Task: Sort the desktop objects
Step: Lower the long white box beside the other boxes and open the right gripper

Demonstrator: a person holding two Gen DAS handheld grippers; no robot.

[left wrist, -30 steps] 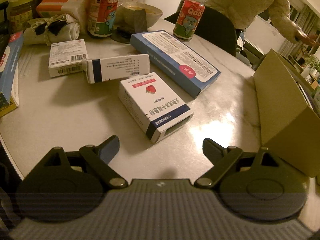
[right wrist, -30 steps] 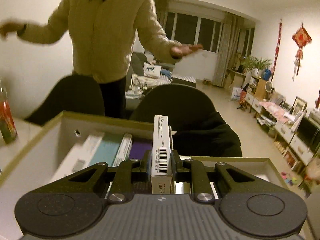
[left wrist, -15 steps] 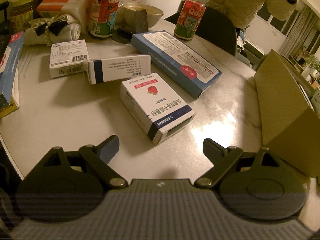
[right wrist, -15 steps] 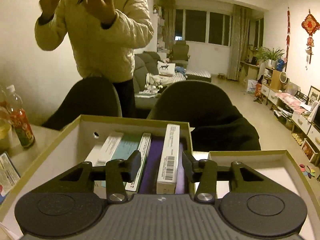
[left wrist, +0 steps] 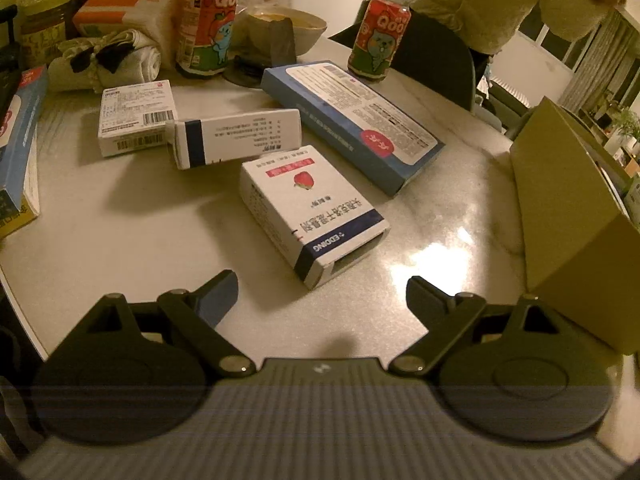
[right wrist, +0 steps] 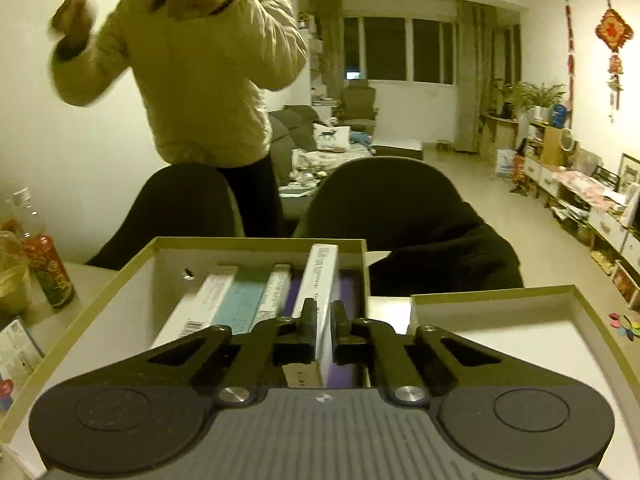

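Reclosed right tongs (right wrist: pixel 323 330) clamp white box (right wrist: pixel 320 280), lower end hidden

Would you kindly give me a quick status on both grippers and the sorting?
Left gripper open, hovering before strawberry box. Right gripper shut, empty, over cardboard box; white carton upright inside. Nothing in the way.

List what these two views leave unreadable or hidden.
- Left wrist: carton interior hidden by its own wall.
- Left wrist: blue box at the left cut off by the frame edge.
- Right wrist: lower part of the white box hidden behind the right claw.
- Right wrist: the person's hands are motion-blurred.
- Right wrist: box labels too small to read.
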